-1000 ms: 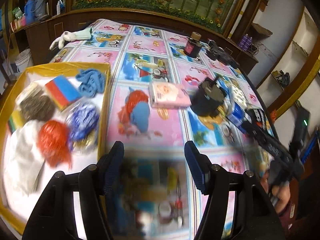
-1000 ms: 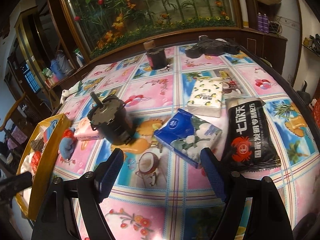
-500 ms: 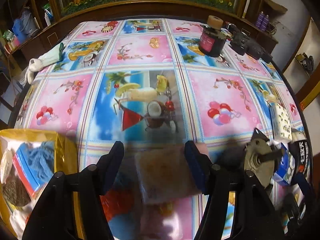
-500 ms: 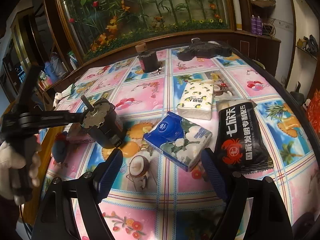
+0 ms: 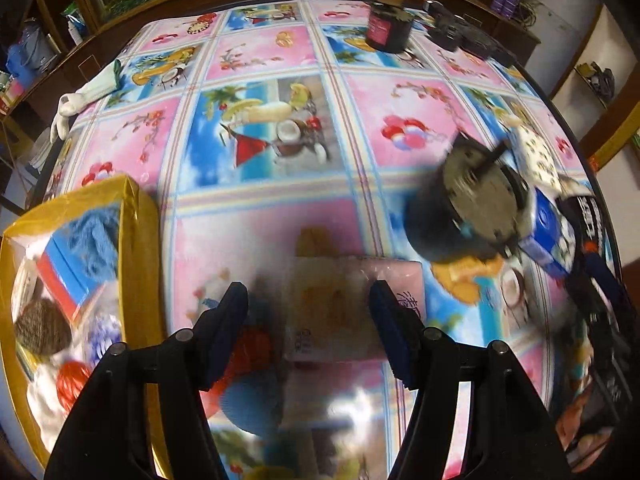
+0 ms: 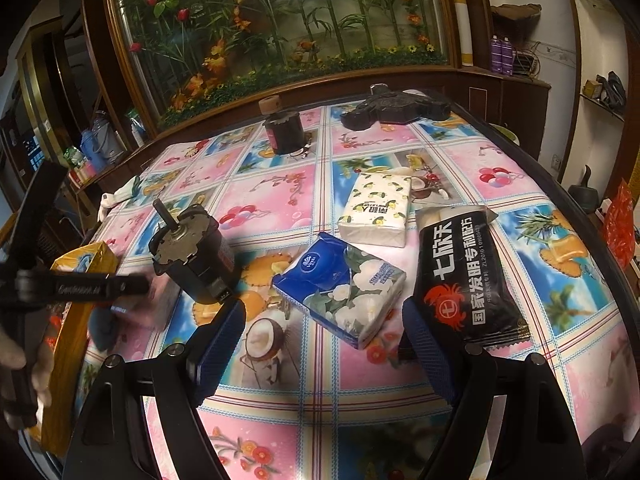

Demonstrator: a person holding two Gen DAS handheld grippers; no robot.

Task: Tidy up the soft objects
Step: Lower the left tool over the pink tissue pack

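Left-wrist view: a pink pack (image 5: 352,304) is seen lying flat on the tabletop (image 5: 280,120), between and just ahead of the open left claw (image 5: 308,312), not yet pinched. It is judged light, soft and slippery-wrapped, best taken across its short sides. A yellow box (image 5: 144,248) sits left of the claw, a motor (image 5: 472,208) to its right. The right claw (image 6: 320,340) is held open, a blue pack (image 6: 340,288) ahead of it.

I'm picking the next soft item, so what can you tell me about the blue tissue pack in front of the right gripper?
The blue tissue pack is a soft rectangular packet in glossy plastic wrap, blue at one end with a round logo, printed with white flowers and green leaves. It lies flat and skewed on the patterned tablecloth, unopened as far as can be seen, between the motor and the black packet. Nothing grips it.
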